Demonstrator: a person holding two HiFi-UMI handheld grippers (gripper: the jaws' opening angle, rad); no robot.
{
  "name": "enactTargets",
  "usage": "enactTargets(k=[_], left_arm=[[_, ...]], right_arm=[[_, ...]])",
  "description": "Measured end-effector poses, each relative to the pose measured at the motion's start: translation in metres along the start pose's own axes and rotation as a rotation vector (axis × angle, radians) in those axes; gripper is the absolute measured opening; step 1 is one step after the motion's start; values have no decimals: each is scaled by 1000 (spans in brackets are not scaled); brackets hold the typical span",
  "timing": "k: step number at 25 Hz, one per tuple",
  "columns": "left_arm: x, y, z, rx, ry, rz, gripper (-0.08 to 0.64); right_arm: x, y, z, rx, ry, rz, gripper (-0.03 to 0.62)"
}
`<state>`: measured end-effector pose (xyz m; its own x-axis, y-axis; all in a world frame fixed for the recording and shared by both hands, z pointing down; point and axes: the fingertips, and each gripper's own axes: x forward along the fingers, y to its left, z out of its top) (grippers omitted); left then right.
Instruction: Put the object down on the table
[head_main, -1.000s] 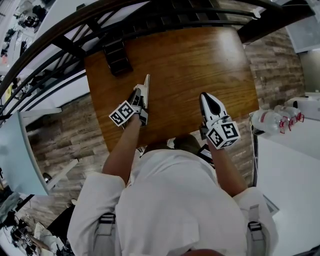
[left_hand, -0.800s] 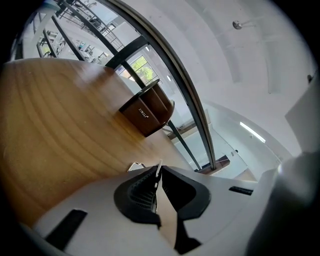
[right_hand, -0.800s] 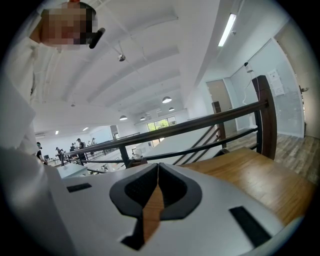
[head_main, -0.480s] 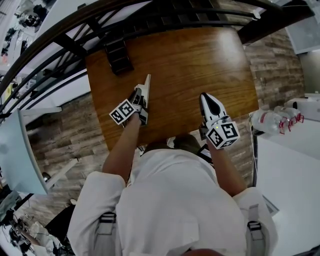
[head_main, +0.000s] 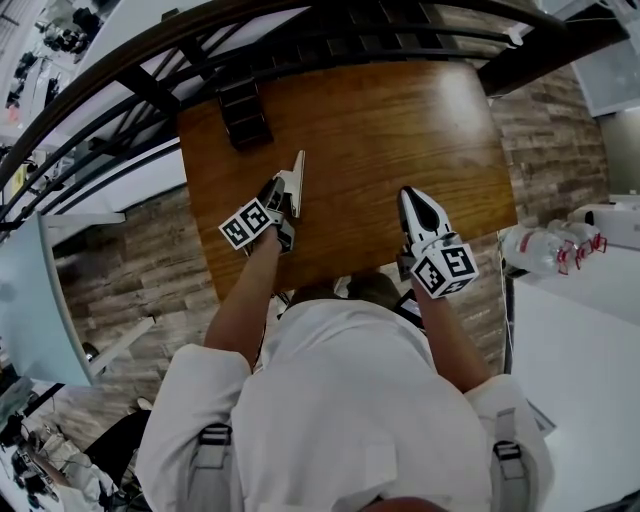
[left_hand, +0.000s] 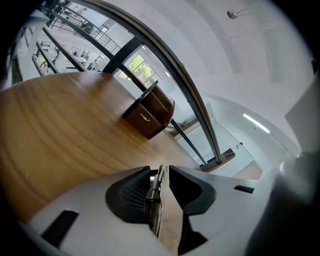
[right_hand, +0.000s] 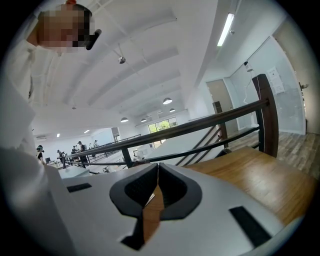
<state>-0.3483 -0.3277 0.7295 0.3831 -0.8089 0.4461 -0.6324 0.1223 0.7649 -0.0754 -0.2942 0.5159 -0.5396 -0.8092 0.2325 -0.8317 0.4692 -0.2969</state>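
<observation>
My left gripper (head_main: 297, 162) hangs over the left half of the wooden table (head_main: 380, 120), turned on its side. In the left gripper view its jaws (left_hand: 162, 170) are shut on a thin flat metal object (left_hand: 152, 202), seen edge-on; I cannot tell what it is. My right gripper (head_main: 412, 196) is over the table's near right part, about a hand's width from the left one. Its jaws (right_hand: 157, 167) meet at the tips with nothing between them. The person's white-sleeved arms hide the table's near edge.
A dark brown box (head_main: 243, 110) stands at the table's far left corner, also in the left gripper view (left_hand: 148, 115). A dark railing (head_main: 120, 90) runs behind the table. Plastic bottles (head_main: 540, 243) lie on a white surface (head_main: 580, 330) to the right.
Nothing has visibly moved except for a slight shift of the head view. Both grippers stay in the same places over the table.
</observation>
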Motion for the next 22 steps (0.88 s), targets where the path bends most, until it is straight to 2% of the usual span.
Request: enactTargets(k=[3, 7, 10, 16, 22], left_arm=[[-11, -1, 10, 27, -25, 0, 117], [-40, -16, 31, 148, -89, -7, 114], [-68, -45, 57, 277, -174, -36, 72], [-122, -132, 89, 581, -302, -140, 42], [-169, -201, 91, 800, -423, -146, 21]], right_arm=[[1, 2, 3, 1, -8, 2, 26], [6, 8, 6, -4, -18, 8, 26], [12, 16, 13, -14, -34, 19, 26], [18, 33, 34, -61, -77, 60, 26], [9, 47, 56, -97, -126, 149, 26]])
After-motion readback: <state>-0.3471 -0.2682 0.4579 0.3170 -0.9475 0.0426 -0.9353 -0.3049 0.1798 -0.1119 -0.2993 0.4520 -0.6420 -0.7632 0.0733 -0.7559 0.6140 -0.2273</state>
